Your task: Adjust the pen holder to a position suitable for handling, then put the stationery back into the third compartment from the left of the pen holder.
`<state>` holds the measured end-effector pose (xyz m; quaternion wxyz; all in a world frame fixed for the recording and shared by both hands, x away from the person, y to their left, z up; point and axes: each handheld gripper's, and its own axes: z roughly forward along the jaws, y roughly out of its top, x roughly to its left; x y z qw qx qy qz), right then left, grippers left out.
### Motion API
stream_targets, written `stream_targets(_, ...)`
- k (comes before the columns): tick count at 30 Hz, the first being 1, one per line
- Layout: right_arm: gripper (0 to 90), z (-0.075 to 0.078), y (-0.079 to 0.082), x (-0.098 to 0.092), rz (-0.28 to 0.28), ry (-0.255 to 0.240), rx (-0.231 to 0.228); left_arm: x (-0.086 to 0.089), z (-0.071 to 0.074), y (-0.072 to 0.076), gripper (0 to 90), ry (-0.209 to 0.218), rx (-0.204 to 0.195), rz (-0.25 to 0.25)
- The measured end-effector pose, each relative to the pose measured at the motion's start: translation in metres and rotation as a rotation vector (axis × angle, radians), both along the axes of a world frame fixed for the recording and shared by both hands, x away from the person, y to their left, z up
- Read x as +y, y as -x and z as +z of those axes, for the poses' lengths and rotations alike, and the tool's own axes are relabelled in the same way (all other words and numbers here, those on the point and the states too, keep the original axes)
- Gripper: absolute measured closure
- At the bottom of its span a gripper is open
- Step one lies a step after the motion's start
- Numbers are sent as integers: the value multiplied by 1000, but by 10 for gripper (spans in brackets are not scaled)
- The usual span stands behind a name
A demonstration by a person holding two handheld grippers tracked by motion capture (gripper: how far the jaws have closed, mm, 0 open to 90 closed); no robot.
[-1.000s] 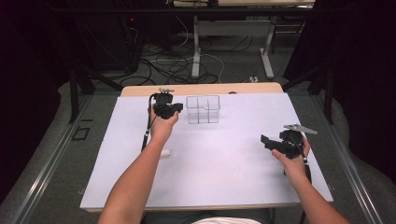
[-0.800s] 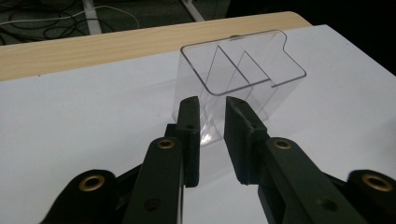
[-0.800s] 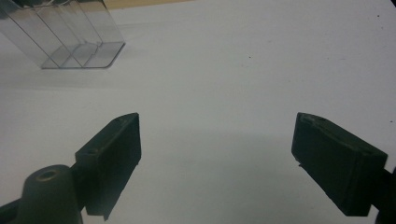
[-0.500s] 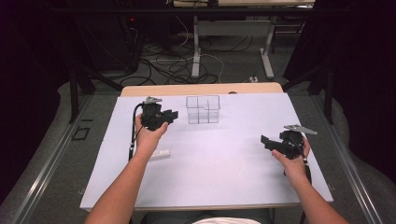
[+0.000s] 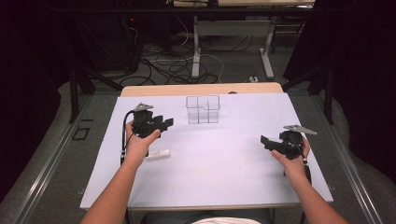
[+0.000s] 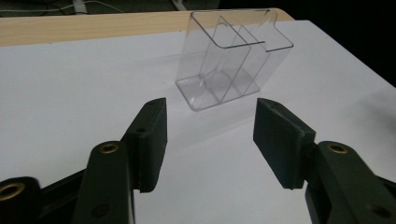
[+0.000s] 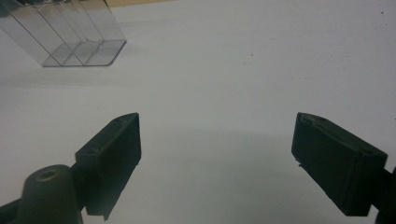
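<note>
Clear box (image 5: 202, 109), one; white stick (image 5: 158, 153), one; left gripper (image 5: 164, 123), right gripper (image 5: 265, 141).

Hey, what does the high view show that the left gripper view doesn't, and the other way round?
High view: the right gripper, a small white object beside the left forearm, floor cables. Left gripper view: the left gripper up close, its jaws just been opening, nothing between them. Both: the clear divided box on the white table.

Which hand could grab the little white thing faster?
Probably left. The left gripper, empty, has just been opening its jaws, and the small white piece lies beside that hand. The right gripper sits far across the table.
</note>
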<state>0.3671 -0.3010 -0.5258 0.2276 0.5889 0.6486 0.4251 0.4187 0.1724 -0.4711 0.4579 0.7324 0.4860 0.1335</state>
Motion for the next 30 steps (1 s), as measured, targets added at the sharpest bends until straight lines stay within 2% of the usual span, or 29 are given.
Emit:
stream_targets(2,151,0,0,0,1,2,2,3,0,1,402,-6,6,1)
stream_targets(4,151,-1,0,0,3,4,3,8,-1,2,372,-6,26,-21)
stream_targets(5,151,-1,0,0,1,5,3,11,-2,2,370,-10,25,-50)
stream_targets(8,151,-1,0,0,2,8,1,18,-5,4,324,-13,4,-87)
stream_targets(10,151,-1,0,0,3,7,3,22,-6,6,277,-49,-9,-104)
stream_targets(11,151,-1,0,0,1,5,5,25,-7,7,250,-93,-29,-105)
stream_targets(12,151,-1,0,-1,6,9,1,26,-7,8,245,-108,-32,-91)
stream_targets(13,151,-1,0,-1,6,9,1,30,-7,9,245,-124,-18,-96)
stream_targets(15,151,-1,0,-1,4,7,6,33,-6,12,256,-117,-11,-88)
stream_targets(16,151,-1,0,-1,5,7,7,35,-7,13,253,-115,-23,-79)
stream_targets(19,151,-2,0,-1,8,8,10,39,-7,16,240,-149,-17,-62)
stream_targets(20,151,-2,0,0,7,8,11,39,-8,16,226,-158,-28,-55)
stream_targets(21,151,-2,0,0,5,5,14,41,-6,17,202,-172,-21,-55)
stream_targets(22,151,-2,0,1,5,4,17,41,-7,17,182,-170,-33,-49)
stream_targets(28,151,-1,1,2,22,12,13,45,-8,19,138,-184,-26,-28)
stream_targets(29,151,-1,1,2,25,14,12,46,-8,18,130,-206,-22,-36)
stream_targets(30,150,-1,0,2,29,18,10,45,-10,19,121,-214,-26,-21)
